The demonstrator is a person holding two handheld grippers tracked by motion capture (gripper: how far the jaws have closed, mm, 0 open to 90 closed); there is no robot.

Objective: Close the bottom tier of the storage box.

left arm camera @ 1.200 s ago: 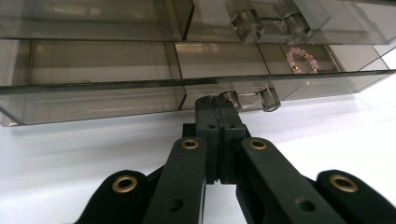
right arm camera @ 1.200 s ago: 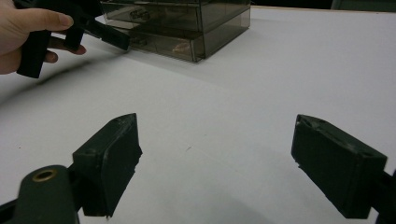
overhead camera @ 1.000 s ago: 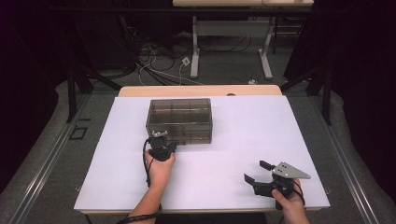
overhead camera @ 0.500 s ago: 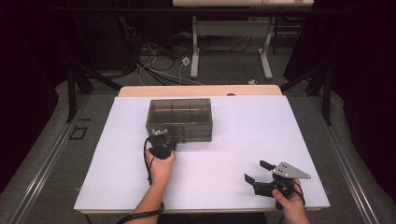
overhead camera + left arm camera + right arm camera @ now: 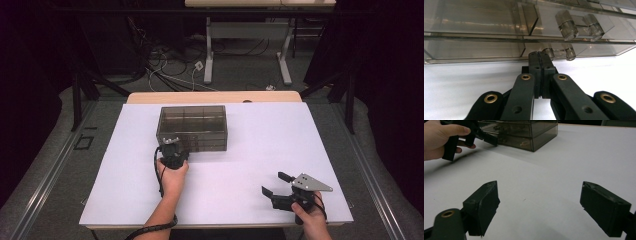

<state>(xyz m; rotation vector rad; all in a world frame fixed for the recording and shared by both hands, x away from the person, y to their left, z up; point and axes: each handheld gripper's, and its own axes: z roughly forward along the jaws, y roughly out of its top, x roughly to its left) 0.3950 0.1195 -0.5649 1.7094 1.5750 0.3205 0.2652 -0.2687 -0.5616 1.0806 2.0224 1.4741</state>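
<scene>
Change: nothing moved; both hands rest as a second ago.
Left hand-held gripper (image 5: 539,56): jaws together, tips touching the drawer box (image 5: 192,127) at a lower knob (image 5: 554,53), likely to pull.
Right hand-held gripper (image 5: 276,183): jaws apart, idle on the surface (image 5: 250,150).

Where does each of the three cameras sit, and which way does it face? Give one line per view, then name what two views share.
High view: above the person's side, looking forward and down on the white table; both forearms, left gripper and right gripper show.
Left gripper view: rides the left gripper, looking along its shut jaws at the smoky clear drawer box.
Right gripper view: rides the right gripper, looking across the table between open jaws toward the box; the left hand shows.
Shared: all three see the drawer box.
</scene>
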